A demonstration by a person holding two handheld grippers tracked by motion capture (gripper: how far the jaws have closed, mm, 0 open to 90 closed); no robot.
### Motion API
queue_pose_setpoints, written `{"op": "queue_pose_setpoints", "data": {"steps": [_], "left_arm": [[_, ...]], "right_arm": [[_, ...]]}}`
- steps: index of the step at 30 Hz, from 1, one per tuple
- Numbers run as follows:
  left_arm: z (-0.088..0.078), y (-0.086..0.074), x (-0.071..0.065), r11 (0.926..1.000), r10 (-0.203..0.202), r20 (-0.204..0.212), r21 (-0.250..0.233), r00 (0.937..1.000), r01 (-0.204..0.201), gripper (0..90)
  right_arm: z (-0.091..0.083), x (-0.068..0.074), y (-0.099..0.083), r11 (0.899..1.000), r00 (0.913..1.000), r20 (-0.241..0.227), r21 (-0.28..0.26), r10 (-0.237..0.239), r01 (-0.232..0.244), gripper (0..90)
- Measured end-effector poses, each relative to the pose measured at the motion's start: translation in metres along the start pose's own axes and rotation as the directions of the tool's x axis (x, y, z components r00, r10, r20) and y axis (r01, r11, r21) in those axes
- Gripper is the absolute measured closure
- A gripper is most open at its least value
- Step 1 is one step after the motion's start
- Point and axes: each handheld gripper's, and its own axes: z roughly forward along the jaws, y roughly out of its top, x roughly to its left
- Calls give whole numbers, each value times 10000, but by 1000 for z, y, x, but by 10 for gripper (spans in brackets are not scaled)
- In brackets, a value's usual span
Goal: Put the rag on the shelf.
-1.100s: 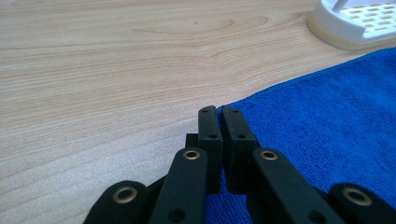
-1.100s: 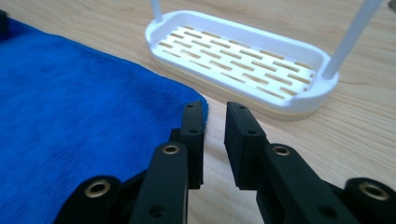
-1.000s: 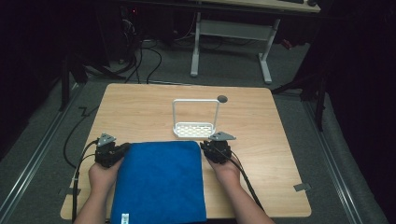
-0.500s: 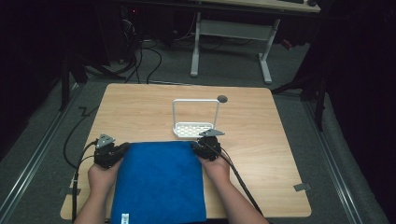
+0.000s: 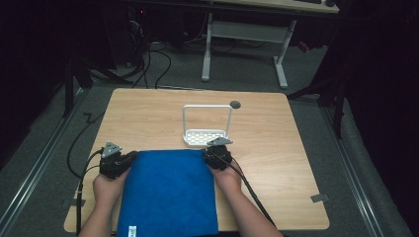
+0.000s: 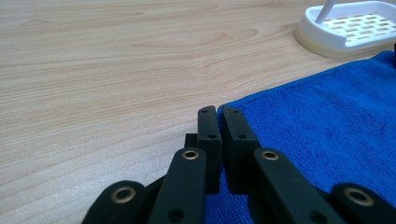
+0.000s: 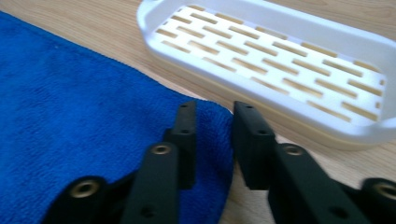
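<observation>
A blue towel lies flat on the wooden counter, on the person's side, its near edge hanging over the counter's front edge. A small white tag shows at that near edge.

Left tongs sit at the towel's far left corner. In the left gripper view the left tongs are pinched nearly together, only a thin slit between the two black jaws, and the towel corner runs right into that slit. They are clamped on the cloth there.

Over to the right tongs, at the towel's far right corner. Their jaws have just been closing. In the right gripper view the right tongs stand narrow but with a clear gap, and the towel corner sits in that gap, its edge against the left jaw. The right jaw stands just clear of the cloth, over bare wood, so there is no grip here.

Just beyond that corner stands a white rack with a slotted base and a tall wire loop rising from it. In the right gripper view the rack lies just past the jaw tips, close to the towel's edge but apart from it. A small dark round cap sits in the counter farther back.

Both hands rest on the counter beside the towel, cables trailing back.
</observation>
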Motion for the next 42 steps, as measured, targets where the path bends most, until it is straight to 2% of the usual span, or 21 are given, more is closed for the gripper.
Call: {"op": "queue_pose_setpoints", "data": {"steps": [1,4,8,9,11,14,15,18,22,23,26,27,28,31,32,33,36,40,41,42], "left_arm": [[0,0,0,10000,8,15,9,10000,-8,868],[-1,0,0,10000,-20,42,-7,10000,20,868],[-5,1,-2,9998,-5,76,-180,10000,6,868],[-5,1,-2,9998,-5,76,-180,10000,6,868],[-9,3,-4,9993,-18,132,-370,9999,23,869],[-12,4,-5,9989,16,168,-479,9999,-8,869],[-15,6,-8,9982,111,197,-588,9997,-100,869],[-18,8,-11,9973,160,245,-718,9996,-142,870],[-22,11,-20,9950,248,409,-975,9989,-207,871],[-23,13,-26,9936,358,499,-1092,9981,-302,870],[-23,15,-34,9919,534,571,-1183,9969,-463,871],[-22,17,-41,9898,689,669,-1296,9954,-598,871],[-22,17,-41,9898,689,669,-1296,9954,-598,871],[-22,20,-54,9862,868,855,-1481,9925,-735,871],[-22,20,-54,9862,868,855,-1481,9925,-735,871],[-23,22,-61,9838,1014,885,-1567,9909,-867,871],[-23,24,-66,9816,1078,953,-1678,9896,-908,872],[-24,27,-78,9770,1261,1041,-1852,9865,-1054,872],[-24,27,-81,9761,1336,1043,-1860,9855,-1127,872],[-24,28,-83,9756,1376,1047,-1858,9849,-1166,872]], "right_arm": [[0,1,0,9999,9998,-129,4,-134,134,867],[0,3,0,9999,9998,-181,25,-120,120,881],[-10,1,0,9973,9993,-382,-724,48,-76,882],[-10,1,0,9973,9993,-382,-724,48,-76,882],[-25,-2,4,9911,9988,-441,-1310,193,-249,881],[-33,-3,5,9874,9984,-511,-1552,224,-301,881],[-44,-5,5,9824,9982,-519,-1826,304,-394,881],[-53,-7,4,9768,9973,-604,-2077,408,-525,881],[-73,-14,-3,9674,9968,-586,-2446,536,-664,881],[-76,-16,-4,9653,9972,-529,-2534,520,-637,881],[-84,-20,-9,9617,9971,-465,-2650,596,-698,881],[-91,-23,-13,9565,9971,-368,-2819,668,-745,881],[-91,-23,-13,9565,9971,-368,-2819,668,-745,881],[-106,-29,-21,9458,9966,-243,-3143,781,-818,880],[-106,-29,-21,9458,9966,-243,-3143,781,-818,880],[-114,-31,-26,9389,9963,-175,-3336,840,-850,880],[-121,-32,-30,9332,9966,-84,-3503,822,-800,880],[-136,-34,-36,9202,9973,17,-3857,736,-672,881],[-143,-35,-38,9131,9976,64,-4031,694,-609,881],[-143,-35,-38,9131,9976,64,-4031,694,-609,881]]}}
